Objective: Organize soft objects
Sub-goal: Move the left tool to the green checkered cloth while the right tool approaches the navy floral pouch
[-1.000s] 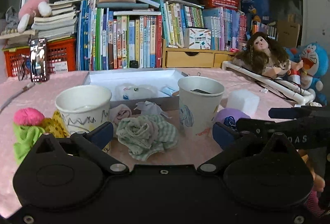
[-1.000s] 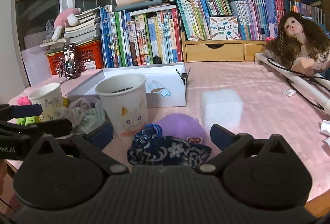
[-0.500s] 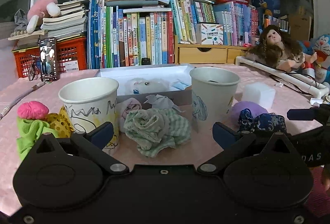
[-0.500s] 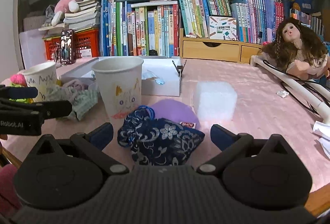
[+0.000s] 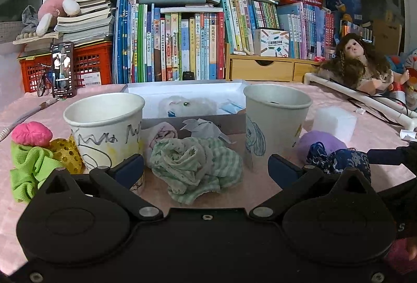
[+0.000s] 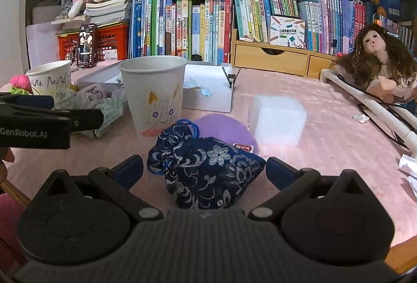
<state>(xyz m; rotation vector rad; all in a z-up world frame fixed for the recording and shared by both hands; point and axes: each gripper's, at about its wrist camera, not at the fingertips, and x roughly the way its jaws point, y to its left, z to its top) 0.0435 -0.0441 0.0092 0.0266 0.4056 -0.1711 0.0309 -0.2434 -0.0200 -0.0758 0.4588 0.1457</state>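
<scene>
the right gripper [image 6: 204, 169] is hovering low over the pink tablecloth [image 6: 325, 131] with its jaws spread wide, straddling a navy floral drawstring pouch [image 6: 206, 173] that is lying between the blue pads without touching either. a purple soft pad [image 6: 224, 126] is sitting just behind the pouch, beside a white foam block [image 6: 277, 117] and a paper cup with a drawn face [image 6: 155, 92]. the left gripper [image 5: 206, 169] is also gaping open and holding nothing, with a crumpled green checked cloth [image 5: 195, 165] lying between its fingers. a scribbled paper cup [image 5: 104, 126] is standing left of the cloth, a green scrunchie [image 5: 28, 168] is further left, and a white box [image 5: 187, 100] is behind.
</scene>
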